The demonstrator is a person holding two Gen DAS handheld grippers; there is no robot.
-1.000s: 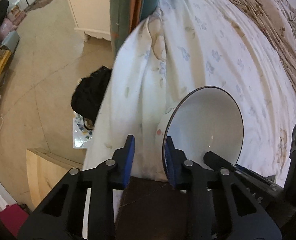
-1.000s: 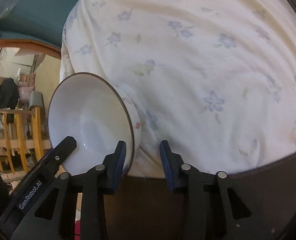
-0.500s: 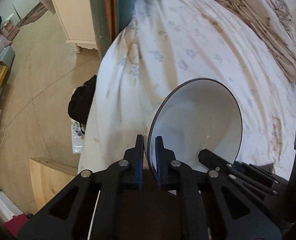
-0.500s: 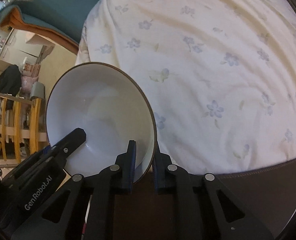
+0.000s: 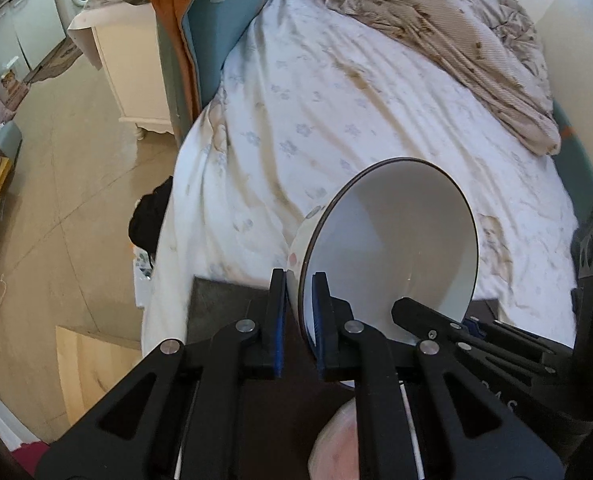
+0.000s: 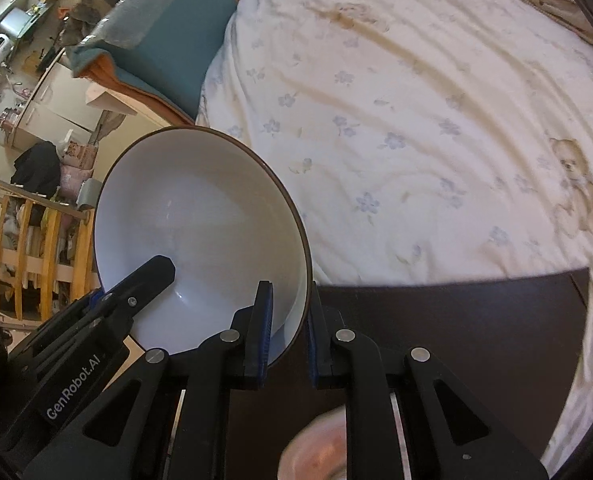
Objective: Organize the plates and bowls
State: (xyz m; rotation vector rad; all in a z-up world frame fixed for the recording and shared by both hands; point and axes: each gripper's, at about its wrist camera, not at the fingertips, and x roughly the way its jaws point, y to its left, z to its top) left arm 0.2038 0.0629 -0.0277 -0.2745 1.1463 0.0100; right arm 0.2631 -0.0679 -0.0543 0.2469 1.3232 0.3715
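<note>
Above the dark counter [image 6: 476,320], both grippers, left [image 5: 299,312] and right [image 6: 289,324], clamp the bowl [image 5: 396,240] aloft; next, somewhere steady to set it.

White flowered bedsheet [image 5: 336,120] spread wide, rumpled beige blanket [image 5: 456,32] heaped at its far end. Teal headboard [image 5: 224,20] just beside, cream cabinet [image 5: 132,72] next to that. Black bag [image 5: 150,216] on the tan floor [image 5: 56,200]. Wooden railing [image 6: 36,240] at the left.
</note>
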